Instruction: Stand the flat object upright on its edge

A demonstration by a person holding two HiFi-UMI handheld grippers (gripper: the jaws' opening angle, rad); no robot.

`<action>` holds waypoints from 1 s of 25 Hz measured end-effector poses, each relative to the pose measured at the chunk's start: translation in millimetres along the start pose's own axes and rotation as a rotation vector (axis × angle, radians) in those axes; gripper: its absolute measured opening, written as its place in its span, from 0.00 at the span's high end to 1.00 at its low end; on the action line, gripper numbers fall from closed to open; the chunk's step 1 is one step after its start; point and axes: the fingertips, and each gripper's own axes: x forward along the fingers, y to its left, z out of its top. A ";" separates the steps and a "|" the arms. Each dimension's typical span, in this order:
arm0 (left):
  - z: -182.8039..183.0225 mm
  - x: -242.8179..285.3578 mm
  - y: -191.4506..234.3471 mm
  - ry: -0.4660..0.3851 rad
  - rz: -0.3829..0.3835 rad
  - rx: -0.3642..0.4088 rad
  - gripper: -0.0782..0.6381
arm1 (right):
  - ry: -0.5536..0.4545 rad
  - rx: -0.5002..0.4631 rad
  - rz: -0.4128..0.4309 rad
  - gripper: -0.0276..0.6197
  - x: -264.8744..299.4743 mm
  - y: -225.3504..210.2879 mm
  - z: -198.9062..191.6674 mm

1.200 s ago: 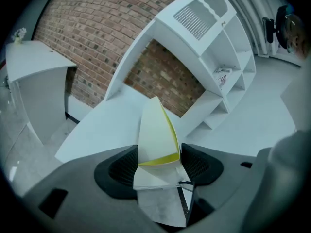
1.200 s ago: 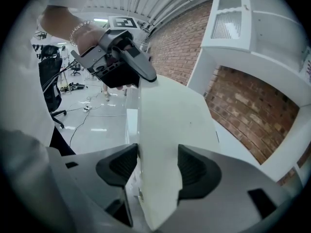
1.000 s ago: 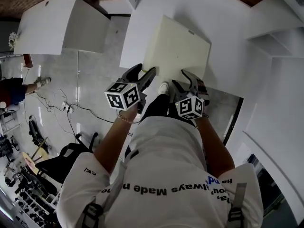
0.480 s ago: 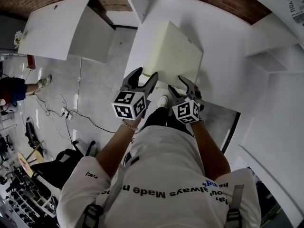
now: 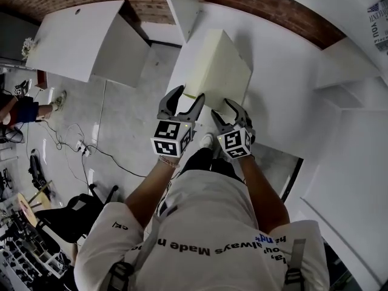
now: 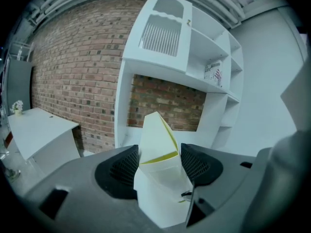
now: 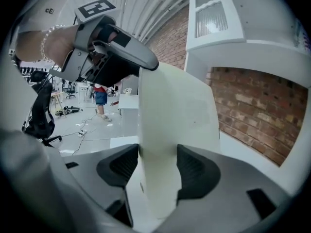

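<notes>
A cream flat board [image 5: 219,70] rests on the white table [image 5: 291,71], with its near edge lifted and its face tilted steeply. My left gripper [image 5: 181,102] is shut on the board's near left corner. The right gripper [image 5: 234,111] is shut on the near right edge. In the left gripper view the board's corner [image 6: 155,135] fills the gap between both dark pads [image 6: 120,168]. In the right gripper view the board [image 7: 175,115] rises as a tall panel between the pads [image 7: 193,170], and the left gripper [image 7: 138,64] clamps its upper edge.
A brick wall [image 5: 267,8] runs behind the table and white shelving [image 5: 354,71] stands to the right. Another white table [image 5: 73,35] is at the left. Cables [image 5: 91,144], an office chair [image 5: 66,214] and a person's legs [image 5: 24,102] are on the floor to the left.
The board's near edge has come up and the board looks steeper and narrower than before. Both grippers have moved up and closer together with it.
</notes>
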 end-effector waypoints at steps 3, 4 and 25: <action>10.3 7.5 1.0 -0.016 0.016 0.045 0.51 | -0.012 0.020 -0.001 0.57 9.5 -7.7 5.0; 13.5 10.1 1.6 -0.021 0.021 0.057 0.51 | -0.017 0.026 -0.001 0.58 12.5 -10.6 6.8; 78.6 67.0 44.2 -0.094 0.139 0.279 0.51 | -0.081 0.123 0.035 0.58 103.0 -60.3 56.5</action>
